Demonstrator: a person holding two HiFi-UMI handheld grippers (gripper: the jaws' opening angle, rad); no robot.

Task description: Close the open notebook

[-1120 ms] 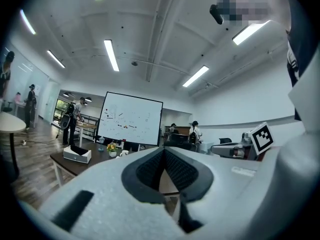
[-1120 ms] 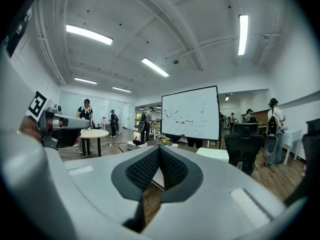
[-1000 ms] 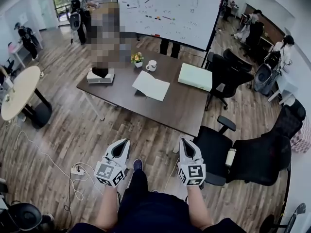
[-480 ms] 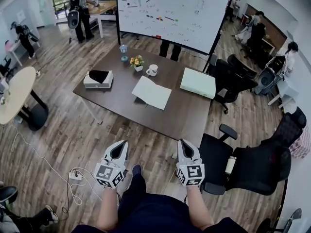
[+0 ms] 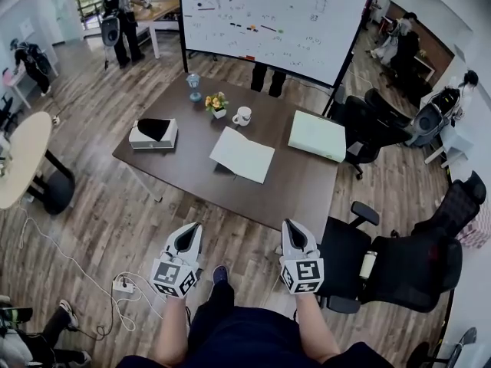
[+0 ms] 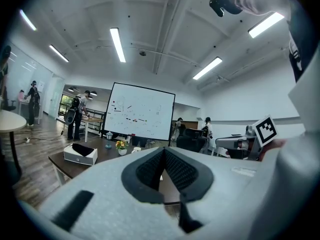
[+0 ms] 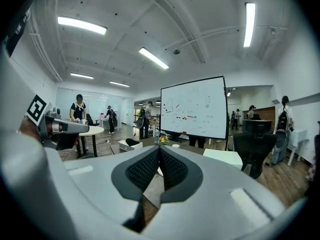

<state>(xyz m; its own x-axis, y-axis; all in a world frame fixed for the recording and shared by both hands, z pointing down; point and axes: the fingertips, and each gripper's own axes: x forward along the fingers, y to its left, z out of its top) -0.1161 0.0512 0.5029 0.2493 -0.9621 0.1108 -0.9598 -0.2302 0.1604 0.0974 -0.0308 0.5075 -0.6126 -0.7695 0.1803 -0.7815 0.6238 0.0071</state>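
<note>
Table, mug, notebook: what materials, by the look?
Table: dark brown with a low sheen, wood or wood-look laminate; can't tell which.
Mug: white and smooth, likely glazed ceramic; too small to confirm.
Notebook: matte white paper pages, lying open.

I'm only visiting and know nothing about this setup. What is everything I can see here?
table: one, dark brown, middle of the room
open notebook: one, white, centre of the table
flat box: one, pale green, table's right end
mug: one, white, beyond the notebook
flower pot: one, yellow blooms, left of the mug
open box: one, white with black inside, table's left end
whiteboard: one, white, beyond the table
office chairs: several, black, right of the table
round table: one, pale, far left
power strip: one, white, on the floor
left gripper: one, white, jaws together, empty
right gripper: one, white, jaws together, empty
</note>
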